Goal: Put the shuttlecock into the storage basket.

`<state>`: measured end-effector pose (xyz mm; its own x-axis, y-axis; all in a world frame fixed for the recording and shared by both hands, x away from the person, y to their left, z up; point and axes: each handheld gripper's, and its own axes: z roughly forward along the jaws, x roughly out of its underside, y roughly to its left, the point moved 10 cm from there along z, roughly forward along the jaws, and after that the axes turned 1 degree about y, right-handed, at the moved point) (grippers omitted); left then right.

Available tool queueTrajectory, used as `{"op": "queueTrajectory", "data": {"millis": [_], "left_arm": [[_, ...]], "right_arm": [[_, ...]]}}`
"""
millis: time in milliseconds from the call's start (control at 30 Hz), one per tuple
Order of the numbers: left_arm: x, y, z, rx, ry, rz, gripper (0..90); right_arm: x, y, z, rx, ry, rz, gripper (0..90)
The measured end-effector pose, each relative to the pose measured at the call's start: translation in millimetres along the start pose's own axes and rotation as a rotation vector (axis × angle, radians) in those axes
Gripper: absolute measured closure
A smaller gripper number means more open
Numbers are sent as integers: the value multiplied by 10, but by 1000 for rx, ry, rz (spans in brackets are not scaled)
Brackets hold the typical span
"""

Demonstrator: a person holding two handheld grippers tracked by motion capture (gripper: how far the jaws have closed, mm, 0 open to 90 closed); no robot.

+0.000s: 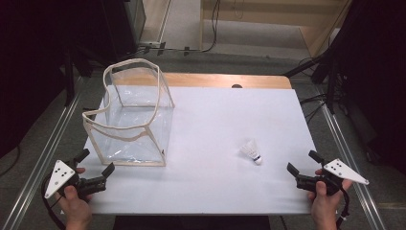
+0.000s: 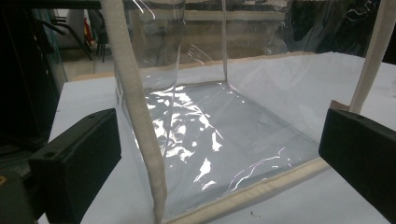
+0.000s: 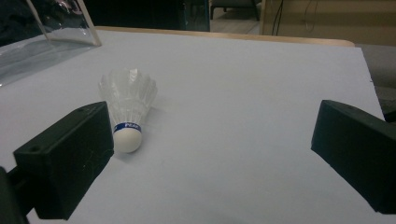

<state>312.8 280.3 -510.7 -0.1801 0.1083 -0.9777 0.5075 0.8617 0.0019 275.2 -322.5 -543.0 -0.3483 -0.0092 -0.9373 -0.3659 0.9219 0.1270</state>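
Jaws of both grippers gape, near shuttlecock (image 1: 252, 152) and clear bag (image 1: 131, 117).

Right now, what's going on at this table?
A person holds a gripper in each hand over a white table. The left gripper, jaws open, faces the near corner of a clear plastic bag with cream trim. The right gripper, jaws open, points at a shuttlecock lying on its side. Nothing is gripped.
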Motion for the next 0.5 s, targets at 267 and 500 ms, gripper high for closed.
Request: {"op": "queueTrajectory", "data": {"millis": [267,500], "left_arm": [[6,1,7,4,2,-13,0],[18,-18,13,-6,10,1,0]], "right_arm": [[-20,8,-14,-1,0,0,0],[-68,53,-33,16,13,-3,0]]}}
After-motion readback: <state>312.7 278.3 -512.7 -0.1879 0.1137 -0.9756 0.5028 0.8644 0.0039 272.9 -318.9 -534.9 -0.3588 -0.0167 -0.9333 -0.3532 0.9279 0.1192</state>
